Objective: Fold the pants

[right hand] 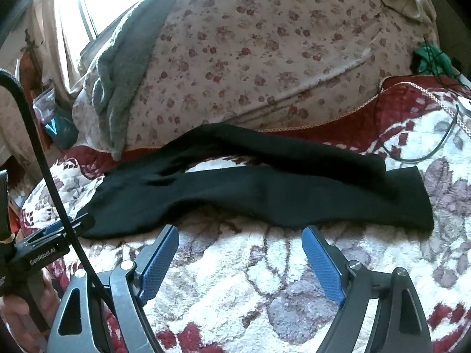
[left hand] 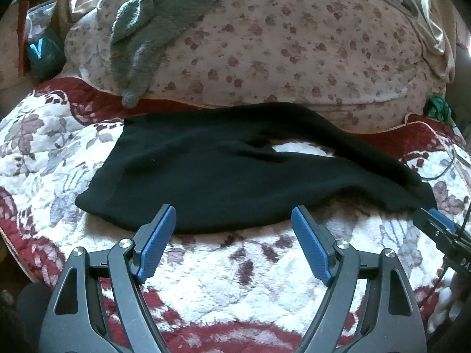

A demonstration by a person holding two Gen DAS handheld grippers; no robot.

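- Black pants (left hand: 223,173) laid flat across the bed's floral fleece blanket (left hand: 235,279); waistband toward the left, legs running right, a narrow gap of blanket showing between the two legs.
- Far leg (right hand: 294,150) lying against the base of the flowered pillow (right hand: 250,44); near leg cuff (right hand: 412,200) partly under the far cuff.
- Left gripper (left hand: 232,226) with jaws spread wide, empty, tips just at the near hem below the waist area.
- Right gripper (right hand: 240,247) likewise spread wide and empty, just short of the near leg's edge.
- Risk: dark knit on deep pile, so a low pinch likely to catch fleece along with the pants and drag the blanket.
- Risk: thin edge, so a shallow pinch likely to take one layer only, leaving the fold uneven.
- Risk: legs not aligned, so folding now likely to lock in a skewed crotch line.
- Risk: cable (right hand: 424,150) lying by the cuffs, so a sweep rightward could snag it.
- Risk: grey towel (left hand: 147,29) on the pillow well apart; little concern.
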